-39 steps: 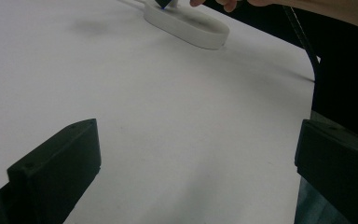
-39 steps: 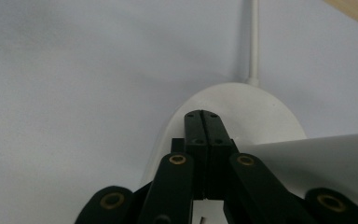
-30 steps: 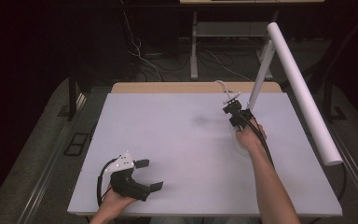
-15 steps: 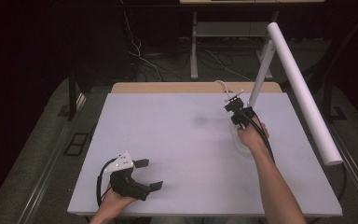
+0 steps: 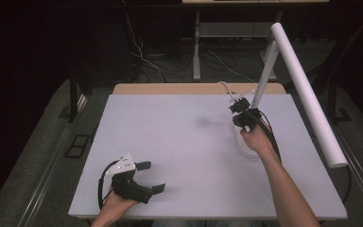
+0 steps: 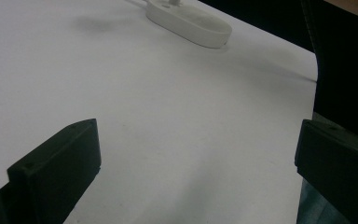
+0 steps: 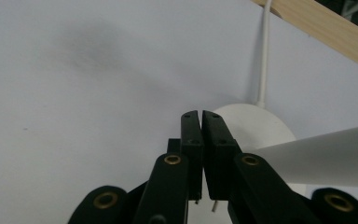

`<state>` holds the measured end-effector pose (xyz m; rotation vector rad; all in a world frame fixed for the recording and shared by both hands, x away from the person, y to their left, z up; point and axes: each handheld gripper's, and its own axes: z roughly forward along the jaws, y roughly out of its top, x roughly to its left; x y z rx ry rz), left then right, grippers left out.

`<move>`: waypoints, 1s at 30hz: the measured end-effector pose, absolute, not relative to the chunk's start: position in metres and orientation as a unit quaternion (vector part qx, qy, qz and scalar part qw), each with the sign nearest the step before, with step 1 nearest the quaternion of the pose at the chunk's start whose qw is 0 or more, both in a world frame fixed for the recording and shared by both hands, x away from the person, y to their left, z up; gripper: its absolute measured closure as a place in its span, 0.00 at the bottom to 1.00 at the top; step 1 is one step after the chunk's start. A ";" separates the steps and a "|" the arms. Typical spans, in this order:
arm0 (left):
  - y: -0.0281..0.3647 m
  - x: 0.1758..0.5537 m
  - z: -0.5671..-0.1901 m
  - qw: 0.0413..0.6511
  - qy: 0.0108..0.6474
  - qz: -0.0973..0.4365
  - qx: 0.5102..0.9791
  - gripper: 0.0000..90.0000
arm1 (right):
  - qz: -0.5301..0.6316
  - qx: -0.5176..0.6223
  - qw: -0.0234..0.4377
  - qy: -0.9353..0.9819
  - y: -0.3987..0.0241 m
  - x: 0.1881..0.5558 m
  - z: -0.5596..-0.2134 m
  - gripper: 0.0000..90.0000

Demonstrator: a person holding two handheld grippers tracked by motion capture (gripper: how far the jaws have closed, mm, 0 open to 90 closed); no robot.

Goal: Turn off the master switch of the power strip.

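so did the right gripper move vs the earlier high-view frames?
Yes, slightly. The right gripper has shifted up the picture along the lamp stem, away from the lamp base. Jaws nearly shut, nothing visible between them.

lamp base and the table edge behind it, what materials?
Lamp base: looks like moulded plastic, matte white; smooth rounded oval rim and even colour, though painted metal can't be ruled out. Table edge: likely wood or wood-look laminate, pale tan with faint lengthwise grain, satin finish. White tabletop looks like a matte sheet or laminate.

White lamp [image 5: 307, 90] on pale grey table [image 5: 179, 156]; black fingers [image 7: 200, 140].
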<state>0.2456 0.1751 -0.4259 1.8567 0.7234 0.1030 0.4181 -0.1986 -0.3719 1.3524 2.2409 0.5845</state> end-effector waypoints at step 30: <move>0.173 0.247 -0.427 0.538 0.307 0.042 0.784 0.00 | 0.381 0.442 0.139 0.800 -0.224 0.335 -0.354 0.00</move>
